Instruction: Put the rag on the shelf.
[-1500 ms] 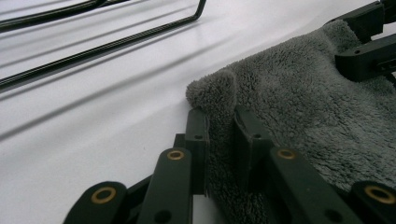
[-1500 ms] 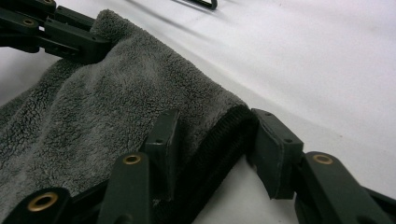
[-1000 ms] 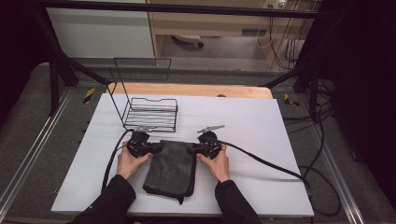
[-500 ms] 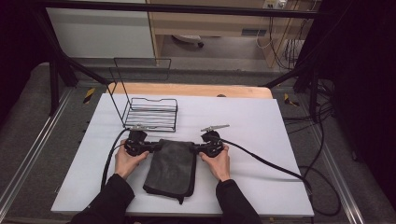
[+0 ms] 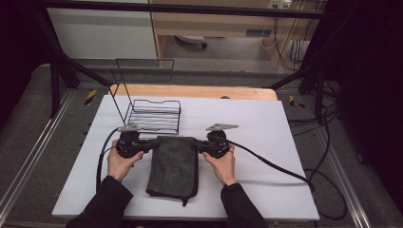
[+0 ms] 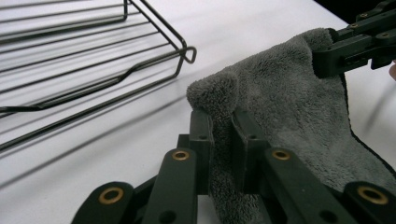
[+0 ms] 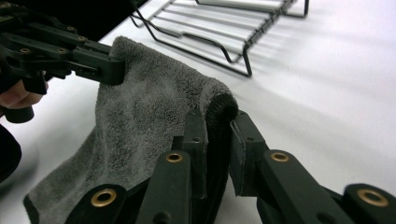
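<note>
Grey towel on the white desk, just in front of the black wire rack, far edge raised between the two claws, near end resting on the desk. Left claw closed on the towel's far left corner, jaws having just narrowed onto the pile pinched between them; right claw likewise clamped on the far right corner, seen at its dark hemmed edge. Hands behind each claw; cables trailing off.
</note>
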### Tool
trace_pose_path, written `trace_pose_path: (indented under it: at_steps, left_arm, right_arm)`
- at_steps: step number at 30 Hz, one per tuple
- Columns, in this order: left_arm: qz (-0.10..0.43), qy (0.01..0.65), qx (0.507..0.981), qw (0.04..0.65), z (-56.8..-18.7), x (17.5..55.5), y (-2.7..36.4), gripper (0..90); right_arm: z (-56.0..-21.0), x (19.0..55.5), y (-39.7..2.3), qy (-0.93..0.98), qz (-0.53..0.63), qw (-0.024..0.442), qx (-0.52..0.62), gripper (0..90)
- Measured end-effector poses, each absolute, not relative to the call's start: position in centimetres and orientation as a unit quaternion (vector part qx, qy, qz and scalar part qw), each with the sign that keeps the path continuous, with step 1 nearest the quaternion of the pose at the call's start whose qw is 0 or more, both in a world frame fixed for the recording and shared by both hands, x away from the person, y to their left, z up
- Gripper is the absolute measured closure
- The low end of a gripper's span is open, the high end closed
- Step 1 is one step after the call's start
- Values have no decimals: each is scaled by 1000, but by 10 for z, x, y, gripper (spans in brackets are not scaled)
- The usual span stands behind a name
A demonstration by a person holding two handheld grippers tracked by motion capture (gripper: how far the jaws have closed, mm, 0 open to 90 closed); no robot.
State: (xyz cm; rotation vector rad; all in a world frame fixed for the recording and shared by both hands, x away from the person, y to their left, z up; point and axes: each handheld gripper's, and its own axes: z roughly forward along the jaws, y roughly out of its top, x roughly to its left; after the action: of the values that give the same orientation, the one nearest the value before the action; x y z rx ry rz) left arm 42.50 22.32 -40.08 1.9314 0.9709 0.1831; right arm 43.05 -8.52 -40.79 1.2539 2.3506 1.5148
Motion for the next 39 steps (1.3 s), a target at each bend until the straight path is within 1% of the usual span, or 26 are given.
trace_pose_path:
  at_steps: [3, 8, 14, 23, 39]
  left_arm:
    - [79, 389, 784, 478, -395, 421, 225, 798]
    - [102, 377, 785, 481, -385, 413, 222, 798]
    - [108, 374, 779, 491, -377, 408, 223, 799]
    - [123, 365, 769, 510, -360, 399, 225, 801]
    - [151, 350, 745, 547, -334, 383, 229, 802]
  right_arm:
    - [-403, 429, -87, 761, 506, 43, 404, 794]
    - [-396, 424, -90, 757, 520, 50, 394, 795]
    - [-383, 417, -88, 762, 521, 79, 376, 795]
    - [-365, 409, -88, 756, 540, 103, 357, 797]
    - [-336, 396, -91, 735, 580, 131, 326, 802]
